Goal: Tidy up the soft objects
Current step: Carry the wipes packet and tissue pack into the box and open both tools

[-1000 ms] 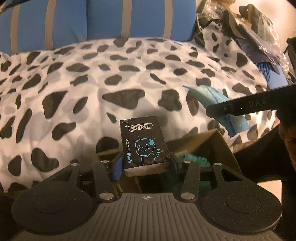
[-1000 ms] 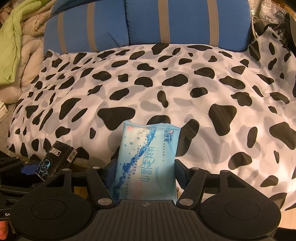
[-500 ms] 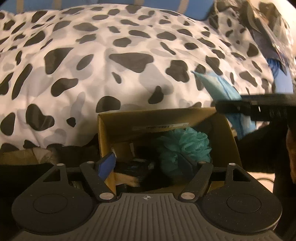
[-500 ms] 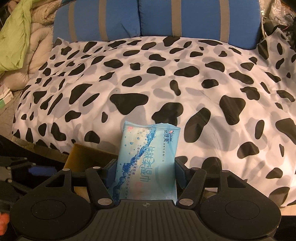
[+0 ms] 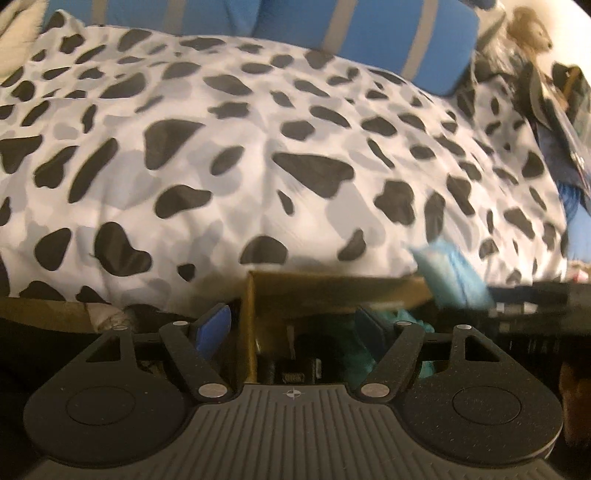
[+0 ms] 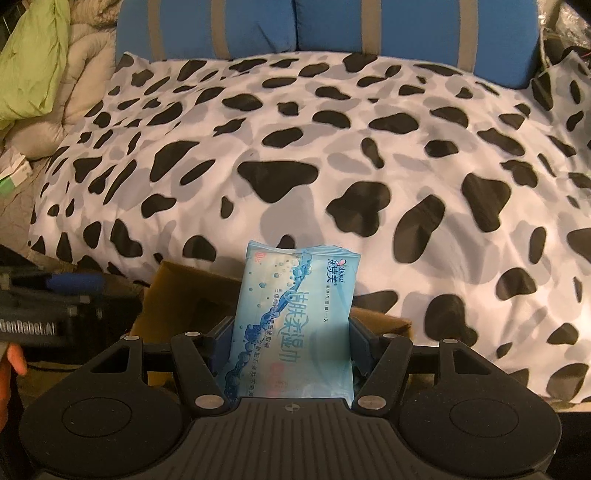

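My left gripper [image 5: 291,326] hangs open over the left side of a brown cardboard box [image 5: 332,291], nothing between its blue pads [image 5: 213,325]. Inside the box lie a teal bath pouf [image 5: 406,319] and, in the dim bottom, the black tissue pack [image 5: 297,369]. My right gripper [image 6: 291,332] is shut on a light blue wet-wipes pack [image 6: 297,314], held upright above the box [image 6: 177,295]. That pack [image 5: 452,275] shows blurred at the box's right rim in the left wrist view. The left gripper [image 6: 55,295] shows at the left of the right wrist view.
The box stands against a bed under a black-and-white spotted quilt [image 6: 332,155]. Blue striped pillows [image 6: 369,26] lie at the head, green and beige bedding [image 6: 33,66] at the left, and bags and clutter [image 5: 546,92] at the right. A fingertip [image 6: 14,362] shows at the left edge.
The left gripper opened and let go of the black tissue pack, which now lies in the box. The right gripper carried the wipes pack closer over the box.
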The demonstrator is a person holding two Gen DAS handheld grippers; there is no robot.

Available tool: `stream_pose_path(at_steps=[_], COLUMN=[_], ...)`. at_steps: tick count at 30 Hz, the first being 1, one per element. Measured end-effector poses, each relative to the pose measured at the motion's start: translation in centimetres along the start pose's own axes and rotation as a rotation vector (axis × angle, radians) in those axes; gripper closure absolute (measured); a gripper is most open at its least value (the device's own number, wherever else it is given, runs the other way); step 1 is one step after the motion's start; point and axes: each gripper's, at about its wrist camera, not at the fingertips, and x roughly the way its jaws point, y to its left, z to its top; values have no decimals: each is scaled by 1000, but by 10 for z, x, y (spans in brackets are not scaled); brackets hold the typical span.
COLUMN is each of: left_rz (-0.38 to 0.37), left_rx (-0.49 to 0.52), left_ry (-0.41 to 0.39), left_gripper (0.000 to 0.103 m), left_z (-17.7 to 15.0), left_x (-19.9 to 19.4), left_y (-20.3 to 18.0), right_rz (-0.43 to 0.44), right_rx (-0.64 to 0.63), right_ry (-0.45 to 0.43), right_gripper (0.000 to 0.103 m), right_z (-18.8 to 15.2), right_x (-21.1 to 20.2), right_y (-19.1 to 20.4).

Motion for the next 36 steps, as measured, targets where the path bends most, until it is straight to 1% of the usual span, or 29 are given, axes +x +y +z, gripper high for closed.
stream_pose_path(at_steps=[4, 7, 9, 12, 13, 14, 19, 21, 24, 25, 26, 28, 32, 33, 34, 36], left_rz=[6, 4, 2, 0, 0, 2, 17, 20, 22, 25, 28, 40, 47, 53, 58, 64], left_rx=[-49, -64, -70, -71, -69, -66, -60, -56, -44, -38, -34, -25, 6, 18, 26, 38], left_ry=[-28, -40, -43, -45, -44, -43, -35, -31, -30, -30, -30, -28, 9, 22, 34, 59], left_gripper=[30, 30, 30, 30, 30, 30, 30, 30, 30, 30, 30, 30, 29, 29, 25, 21], left_z=[5, 6, 7, 7, 7, 7, 6, 5, 4, 4, 3, 2, 1, 0, 0, -1], left_x=[-5, -8, -9, -9, -9, -8, -6, -5, -4, -4, -3, -1, 6, 9, 11, 16], left_y=[9, 13, 14, 15, 15, 15, 15, 13, 11, 9, 8, 5, -3, -6, -8, -12], right_rz=[40, 65, 105, 235, 267, 279, 224, 203, 165, 153, 140, 106, 36, 14, -6, -37], right_rx=[4, -1, -4, 27, 31, 30, 8, -5, -29, -28, -25, -10, 42, 46, 50, 57], right_ry=[40, 77, 103, 113, 110, 105, 113, 116, 113, 113, 113, 119, 141, 146, 150, 158], right_gripper=[36, 36, 36, 30, 25, 19, 16, 14, 7, 3, 2, 1, 0, 0, 0, 0], right_z=[-3, -5, -4, 0, 2, 2, 2, 0, -2, -3, -3, -4, -9, -10, -11, -14], right_x=[7, 13, 18, 20, 20, 19, 19, 18, 16, 16, 16, 16, 18, 18, 18, 18], right_y=[10, 18, 24, 29, 30, 31, 34, 34, 32, 30, 29, 23, 7, 4, 1, -5])
